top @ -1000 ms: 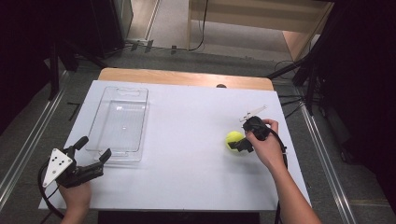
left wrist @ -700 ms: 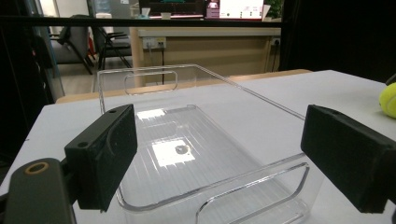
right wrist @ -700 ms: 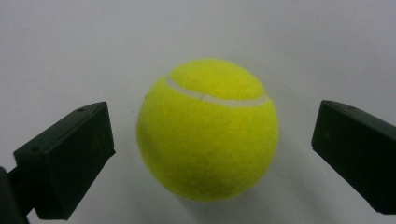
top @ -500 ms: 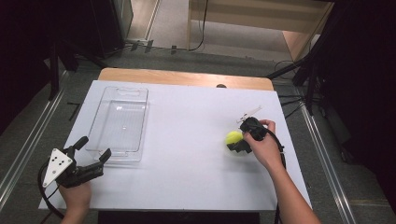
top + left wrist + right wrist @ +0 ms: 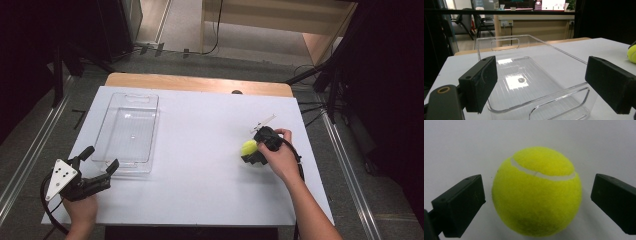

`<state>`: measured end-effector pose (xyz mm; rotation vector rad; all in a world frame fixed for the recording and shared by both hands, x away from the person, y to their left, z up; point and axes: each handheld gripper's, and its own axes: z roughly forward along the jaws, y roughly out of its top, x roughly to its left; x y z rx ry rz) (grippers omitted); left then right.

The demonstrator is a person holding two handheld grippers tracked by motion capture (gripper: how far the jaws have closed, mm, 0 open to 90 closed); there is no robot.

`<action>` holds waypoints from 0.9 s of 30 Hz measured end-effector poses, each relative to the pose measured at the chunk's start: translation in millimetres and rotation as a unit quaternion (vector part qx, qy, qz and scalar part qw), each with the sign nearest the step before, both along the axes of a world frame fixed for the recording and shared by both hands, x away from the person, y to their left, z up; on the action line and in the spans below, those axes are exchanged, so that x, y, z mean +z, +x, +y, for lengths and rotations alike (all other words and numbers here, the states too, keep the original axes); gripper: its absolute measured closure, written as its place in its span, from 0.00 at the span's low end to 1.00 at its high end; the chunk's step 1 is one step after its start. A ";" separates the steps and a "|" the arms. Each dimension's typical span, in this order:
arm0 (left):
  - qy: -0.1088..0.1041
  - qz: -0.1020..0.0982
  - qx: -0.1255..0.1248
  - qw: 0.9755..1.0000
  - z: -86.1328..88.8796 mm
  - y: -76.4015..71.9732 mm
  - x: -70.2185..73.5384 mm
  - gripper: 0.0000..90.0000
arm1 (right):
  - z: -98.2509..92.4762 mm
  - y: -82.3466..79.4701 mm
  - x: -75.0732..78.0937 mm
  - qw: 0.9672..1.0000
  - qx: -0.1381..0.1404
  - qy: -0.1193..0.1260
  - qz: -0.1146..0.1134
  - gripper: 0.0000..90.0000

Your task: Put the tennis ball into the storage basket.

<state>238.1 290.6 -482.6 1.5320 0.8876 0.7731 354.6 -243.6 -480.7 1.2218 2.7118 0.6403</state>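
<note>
Since a second ago, the right gripper (image 5: pixel 252 154) has tipped lower over the tennis ball (image 5: pixel 248 148), jaws apart straddling it untouched at the table's (image 5: pixel 200 190) four o'clock; a grasp looks imminent. At eight o'clock the left gripper (image 5: pixel 100 167) waits, jaws spread, beside the clear tray (image 5: pixel 150 107).

Tennis ball (image 5: pixel 632 53) cut by frame edge in left gripper view, right gripper (image 5: pixel 252 152) covered part of it in high view.

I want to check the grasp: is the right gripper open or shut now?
Open. The right gripper has its jaws on either side of the tennis ball, with white table visible in both gaps.
</note>
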 end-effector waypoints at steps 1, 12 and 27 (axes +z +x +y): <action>0.000 0.000 0.000 1.000 0.0 0.0 0.0 0.13 | 0.5 0.3 -0.5 1.000 0.000 -0.002 0.002 0.00; -0.001 -0.001 0.000 1.000 0.0 0.0 0.0 0.13 | 4.9 2.0 -4.3 1.000 0.001 -0.018 0.008 0.00; -0.001 0.000 0.000 1.000 0.1 0.0 0.0 0.13 | 4.5 3.1 -5.3 1.000 0.004 -0.018 0.006 0.18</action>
